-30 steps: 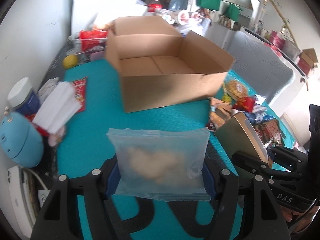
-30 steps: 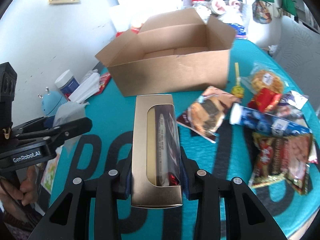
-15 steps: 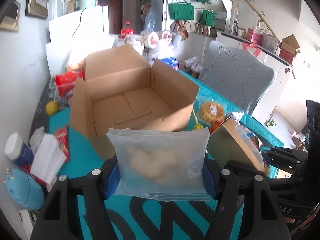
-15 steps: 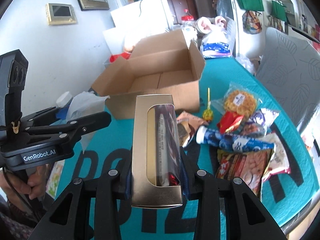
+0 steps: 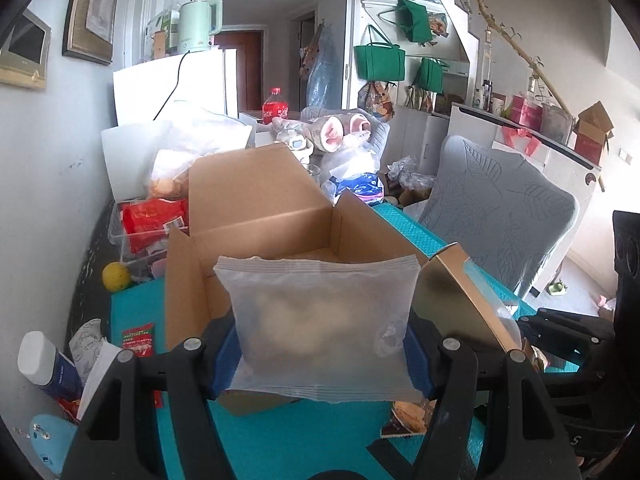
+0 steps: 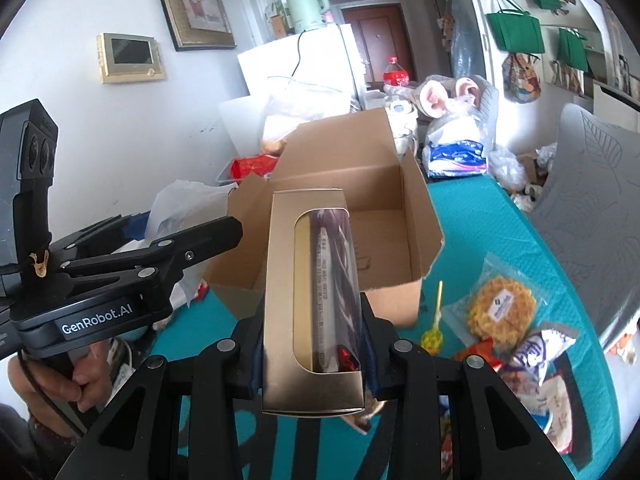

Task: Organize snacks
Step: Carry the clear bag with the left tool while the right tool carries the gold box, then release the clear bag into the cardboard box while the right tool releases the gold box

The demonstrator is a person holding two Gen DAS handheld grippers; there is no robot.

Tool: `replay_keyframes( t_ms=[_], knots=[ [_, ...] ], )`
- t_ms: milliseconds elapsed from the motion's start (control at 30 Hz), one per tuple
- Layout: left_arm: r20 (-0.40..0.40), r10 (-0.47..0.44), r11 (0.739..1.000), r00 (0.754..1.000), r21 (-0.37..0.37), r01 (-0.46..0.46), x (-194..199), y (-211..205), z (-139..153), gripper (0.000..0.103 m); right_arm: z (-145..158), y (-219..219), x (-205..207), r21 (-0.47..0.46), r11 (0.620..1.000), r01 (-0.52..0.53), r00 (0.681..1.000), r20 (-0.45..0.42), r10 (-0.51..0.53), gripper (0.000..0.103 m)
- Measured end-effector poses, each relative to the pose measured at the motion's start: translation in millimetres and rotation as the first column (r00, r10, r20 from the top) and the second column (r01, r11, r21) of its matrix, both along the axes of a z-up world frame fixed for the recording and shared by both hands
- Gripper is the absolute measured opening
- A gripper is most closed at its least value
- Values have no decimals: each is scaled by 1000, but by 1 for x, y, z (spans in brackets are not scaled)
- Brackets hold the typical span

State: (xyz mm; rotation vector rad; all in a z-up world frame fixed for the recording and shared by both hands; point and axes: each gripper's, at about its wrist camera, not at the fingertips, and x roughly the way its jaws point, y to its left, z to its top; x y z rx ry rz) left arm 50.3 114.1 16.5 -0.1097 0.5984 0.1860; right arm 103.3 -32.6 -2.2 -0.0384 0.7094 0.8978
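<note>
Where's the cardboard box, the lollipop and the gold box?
cardboard box (image 6: pixel 400 236), right wrist view, inside right wall.
lollipop (image 6: pixel 432 337), right wrist view, yellow head.
gold box (image 6: pixel 280 280), right wrist view, left front face.

"GenRobot.AI" stands on the left gripper (image 6: pixel 176 240) body.

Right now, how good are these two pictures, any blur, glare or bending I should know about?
Left wrist view: straight walls bow toward the dark round border, daylight washes out the right edge, and the frosted snack bag hides its contents behind cloudy film. Right wrist view: same fisheye bending, the white fridge is overexposed, while the gold window box and cardboard box look sharp.
</note>
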Motion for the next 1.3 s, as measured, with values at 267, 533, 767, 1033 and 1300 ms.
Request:
replay_keyframes(
  t_ms=[267,533,767,1033,1300],
  knots=[
    [-19,51,999,999,9,-51,39,27,-21,68,-11,32,39,-11,999,33,999,40,-32,37],
    [-93,62,998,994,-9,-63,67,44,-54,68,-44,62,79,-43,998,54,998,-23,-55,37],
    [-183,106,994,977,-8,-110,78,65,-80,68,-69,87,88,-77,996,42,997,-67,-47,37],
    [-234,114,993,966,70,-100,79,62,-89,68,-78,98,82,-129,990,57,998,-34,-62,38],
    [-266,121,991,956,85,-101,84,60,-91,69,-76,95,78,-163,984,73,997,-7,-75,43]
  ],
)
